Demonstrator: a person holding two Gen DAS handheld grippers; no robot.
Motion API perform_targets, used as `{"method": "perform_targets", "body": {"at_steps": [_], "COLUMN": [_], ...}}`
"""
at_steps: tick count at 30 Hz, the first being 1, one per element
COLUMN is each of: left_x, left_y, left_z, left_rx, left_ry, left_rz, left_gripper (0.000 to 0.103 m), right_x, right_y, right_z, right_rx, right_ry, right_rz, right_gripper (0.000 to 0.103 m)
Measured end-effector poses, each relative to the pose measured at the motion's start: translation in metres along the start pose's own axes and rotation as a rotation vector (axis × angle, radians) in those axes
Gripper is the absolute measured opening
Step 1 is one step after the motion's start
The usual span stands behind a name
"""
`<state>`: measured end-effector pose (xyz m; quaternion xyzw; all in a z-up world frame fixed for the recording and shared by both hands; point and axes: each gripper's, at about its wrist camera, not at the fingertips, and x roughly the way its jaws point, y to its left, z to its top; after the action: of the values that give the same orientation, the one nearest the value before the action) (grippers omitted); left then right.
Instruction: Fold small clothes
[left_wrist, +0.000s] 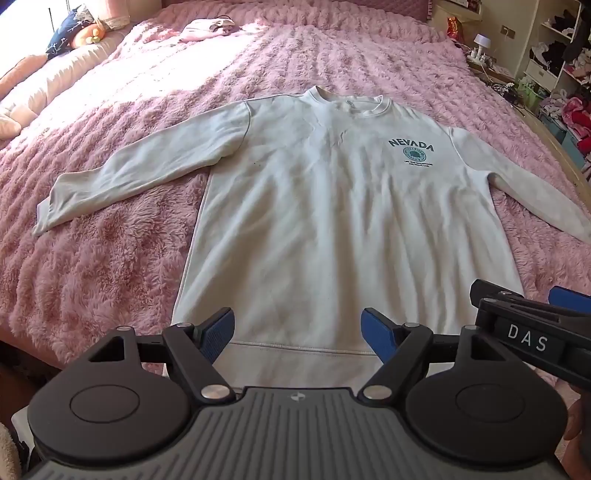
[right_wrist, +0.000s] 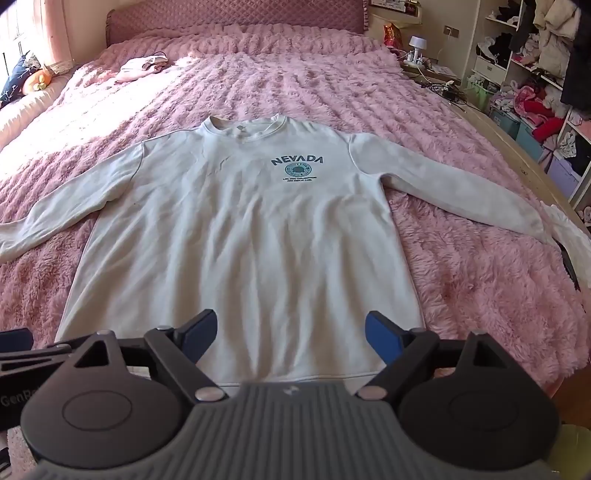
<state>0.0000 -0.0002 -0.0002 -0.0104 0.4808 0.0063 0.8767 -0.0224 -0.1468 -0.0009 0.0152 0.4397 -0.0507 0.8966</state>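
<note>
White NEVADA sweatshirt (left_wrist: 332, 206) spread flat, front up, sleeves out, on a fluffy pink bedspread (left_wrist: 110, 258), with left gripper (left_wrist: 299, 334) and right gripper (right_wrist: 291, 334) side by side above its hem, jaws wide, holding nothing.

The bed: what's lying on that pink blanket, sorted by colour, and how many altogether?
White: 1, the sweatshirt spread flat, sleeves out.
Pale pink: 1, the bundled garment near the headboard.
Navy: 1, the pillow at the left edge.
Orange: 1, the plush toy beside it.
Total: 4
</note>
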Motion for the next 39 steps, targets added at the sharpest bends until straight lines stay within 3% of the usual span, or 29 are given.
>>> {"method": "perform_targets", "body": {"at_steps": [39], "left_x": [0.0012], "left_y": [0.0016], "left_z": [-0.0069], "left_rx": [-0.004], "left_ry": [0.014], "left_rz": [-0.01], "left_gripper": [0.091], "right_x": [-0.0048], "right_y": [0.0035], "right_z": [-0.0012], "right_rx": [-0.003], "right_ry": [-0.01], "right_rz": [0.008], "right_gripper": [0.083]}}
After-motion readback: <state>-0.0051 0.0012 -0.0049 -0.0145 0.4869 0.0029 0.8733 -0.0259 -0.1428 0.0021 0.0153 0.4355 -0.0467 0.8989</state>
